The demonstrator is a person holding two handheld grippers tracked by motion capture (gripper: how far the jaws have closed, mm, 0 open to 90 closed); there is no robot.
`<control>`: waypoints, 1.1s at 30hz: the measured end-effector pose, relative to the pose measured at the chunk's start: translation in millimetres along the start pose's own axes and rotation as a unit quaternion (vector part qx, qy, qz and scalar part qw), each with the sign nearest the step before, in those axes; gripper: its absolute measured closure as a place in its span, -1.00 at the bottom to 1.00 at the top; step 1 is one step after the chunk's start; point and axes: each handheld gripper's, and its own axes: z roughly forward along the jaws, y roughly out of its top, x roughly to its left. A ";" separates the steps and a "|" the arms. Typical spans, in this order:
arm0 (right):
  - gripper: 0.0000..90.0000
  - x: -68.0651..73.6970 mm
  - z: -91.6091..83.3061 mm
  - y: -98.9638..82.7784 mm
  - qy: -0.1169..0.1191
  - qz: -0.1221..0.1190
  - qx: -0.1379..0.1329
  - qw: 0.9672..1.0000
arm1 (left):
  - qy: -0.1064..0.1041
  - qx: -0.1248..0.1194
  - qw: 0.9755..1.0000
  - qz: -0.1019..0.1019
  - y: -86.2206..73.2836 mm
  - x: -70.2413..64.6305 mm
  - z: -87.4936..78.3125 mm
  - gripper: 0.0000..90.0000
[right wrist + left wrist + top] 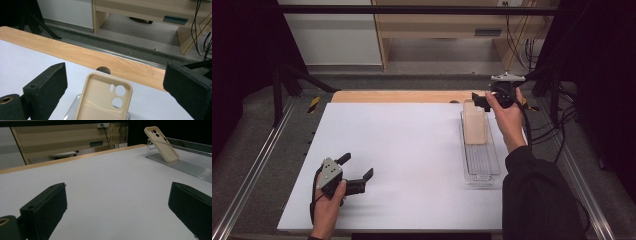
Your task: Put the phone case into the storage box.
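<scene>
at the near left of the white table (402,150), the left gripper (360,167) is held low by the left hand (328,205), its jaws spread wide with nothing between them. in the left gripper view the same two black jaws are seen far apart over bare table surface, well away from everything else.

farther along on the right side, a clear ribbed tray (482,162) is laid lengthwise on the table. a beige phone case (475,122) is propped at the tray's far end, tilted back against the tray's raised clear end, with its hollow inner side and camera cut-outs turned upward.

just beyond the case, the right gripper (479,99) is held by the right hand (507,117) above the case's top edge. in the right gripper view its jaws are seen parted widely on either side of the phone case (103,100), clear of it. behind lies the table's wooden edge strip (82,56).
</scene>
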 end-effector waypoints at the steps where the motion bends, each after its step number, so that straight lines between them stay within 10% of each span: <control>1: -0.87 -0.4 -1.2 0.4 0.002 0.001 0.000 1.000 | 0.000 0.000 1.000 0.000 0.0 0.5 -0.3 -0.96; 33: -0.88 2.8 -23.6 4.8 0.026 -0.004 -0.010 1.000 | 0.014 -0.009 1.000 -0.007 0.3 12.7 -9.0 -0.96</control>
